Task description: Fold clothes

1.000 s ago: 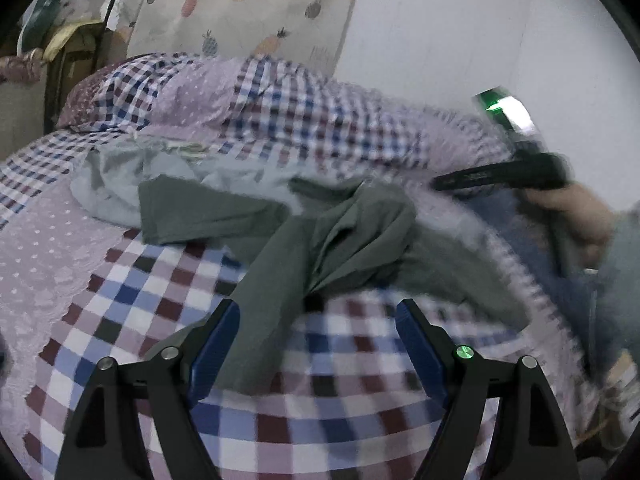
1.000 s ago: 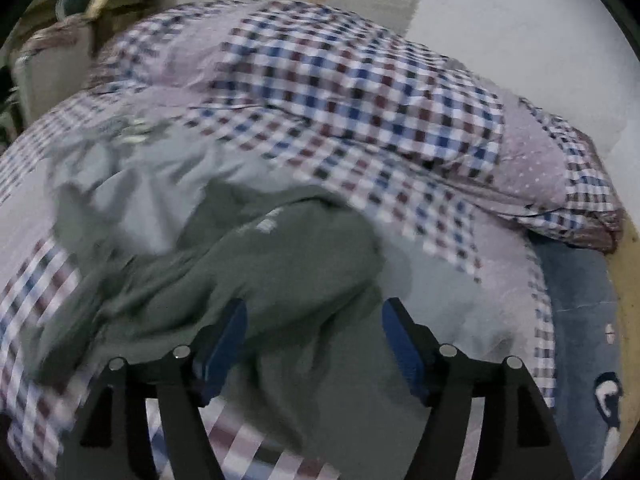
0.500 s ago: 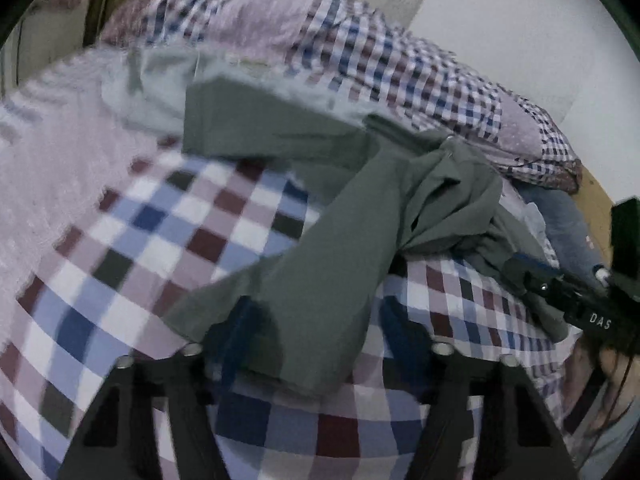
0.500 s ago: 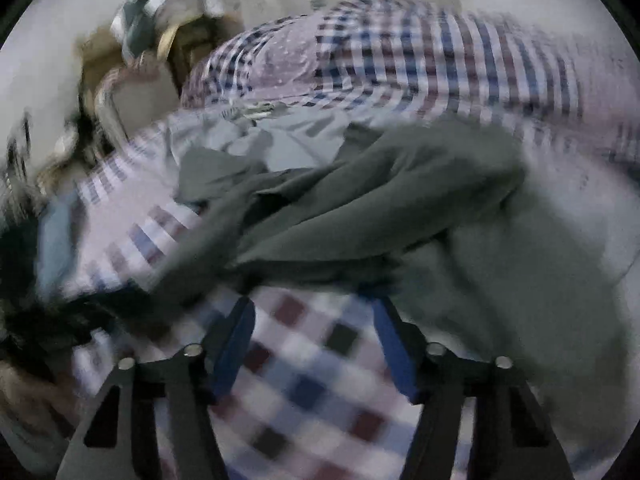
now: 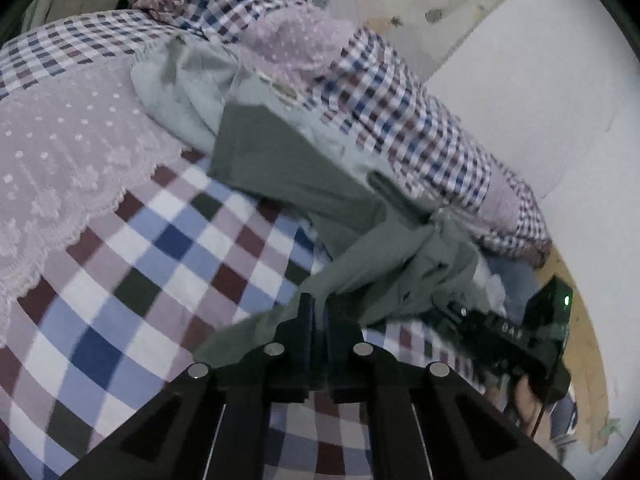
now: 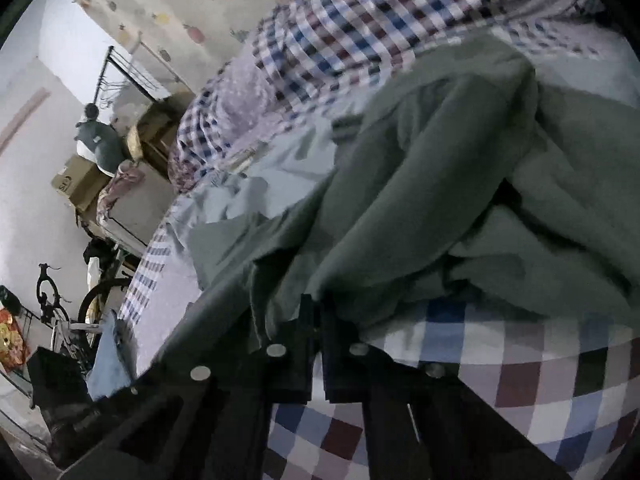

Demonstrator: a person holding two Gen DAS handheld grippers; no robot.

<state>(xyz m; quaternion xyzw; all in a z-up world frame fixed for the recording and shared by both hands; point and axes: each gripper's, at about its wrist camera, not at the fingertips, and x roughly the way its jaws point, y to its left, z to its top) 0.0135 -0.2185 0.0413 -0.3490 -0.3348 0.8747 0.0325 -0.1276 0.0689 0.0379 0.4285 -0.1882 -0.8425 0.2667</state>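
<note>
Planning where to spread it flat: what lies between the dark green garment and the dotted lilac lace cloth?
In the left wrist view, only bare checked bedspread lies between the dark green garment and the dotted lilac lace cloth.

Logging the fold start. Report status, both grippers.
Left hand-held gripper shut on green garment. Right hand-held gripper shut on it too. Garment bunched on checked bedspread. Pale blue garment partly underneath.

White walls [image 5: 560,128]; checked bedspread [image 5: 152,264]; bicycle [image 6: 60,312]
</note>
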